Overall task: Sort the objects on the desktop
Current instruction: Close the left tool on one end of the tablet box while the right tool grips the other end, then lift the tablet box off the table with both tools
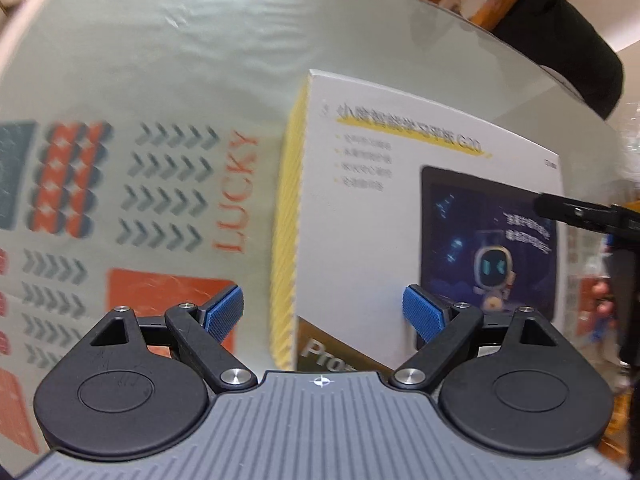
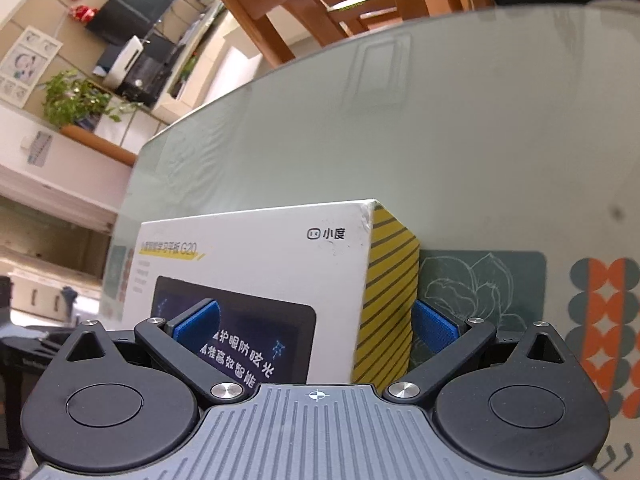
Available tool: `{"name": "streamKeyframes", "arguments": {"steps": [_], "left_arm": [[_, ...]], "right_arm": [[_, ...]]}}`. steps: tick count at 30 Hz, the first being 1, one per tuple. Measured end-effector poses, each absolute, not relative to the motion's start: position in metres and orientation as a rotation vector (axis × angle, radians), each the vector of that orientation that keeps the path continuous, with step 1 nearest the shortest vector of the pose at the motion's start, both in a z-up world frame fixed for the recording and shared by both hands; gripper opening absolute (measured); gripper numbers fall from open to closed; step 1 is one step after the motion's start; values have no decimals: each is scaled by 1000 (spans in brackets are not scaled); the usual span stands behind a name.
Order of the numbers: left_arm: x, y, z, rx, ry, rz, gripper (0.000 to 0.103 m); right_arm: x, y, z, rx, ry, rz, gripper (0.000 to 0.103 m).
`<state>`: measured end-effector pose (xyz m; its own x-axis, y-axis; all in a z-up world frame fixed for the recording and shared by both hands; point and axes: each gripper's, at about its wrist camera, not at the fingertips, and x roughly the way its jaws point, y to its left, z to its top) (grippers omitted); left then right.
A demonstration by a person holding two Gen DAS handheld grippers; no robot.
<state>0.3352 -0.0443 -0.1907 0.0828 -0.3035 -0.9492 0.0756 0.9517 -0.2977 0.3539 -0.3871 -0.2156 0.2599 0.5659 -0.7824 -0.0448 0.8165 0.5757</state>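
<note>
A white tablet box point(image 1: 400, 216) with yellow striped sides lies on the round table point(image 1: 180, 60). My left gripper point(image 1: 323, 314) is open, its blue pads point(image 1: 224, 314) straddling the box's left edge, one pad over the box top. In the right wrist view the same box point(image 2: 260, 264) lies just ahead. My right gripper point(image 2: 316, 330) is open, its blue pads point(image 2: 434, 332) either side of the box's striped corner point(image 2: 390, 292). The right gripper's black tip point(image 1: 580, 212) shows at the box's far right edge in the left wrist view.
The table carries a printed mat with "LUCKY" lettering point(image 1: 236, 192), arrows and orange patterns point(image 2: 604, 332). Wooden chairs point(image 2: 332, 4) stand beyond the far table edge. A black object point(image 1: 568, 36) sits at the table's far right rim. Shelves and a plant point(image 2: 76, 100) are beyond.
</note>
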Motion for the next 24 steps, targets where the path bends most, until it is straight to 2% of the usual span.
{"name": "streamKeyframes", "arguments": {"steps": [12,24], "left_arm": [[352,-33,-217,-340,1549,-435,103],[350,-25,-232,-380,1481,-535,103]], "right_arm": [[360,-399,-232,557,1328,471,103],[365,-395,-231,559,1359,446,103]]}}
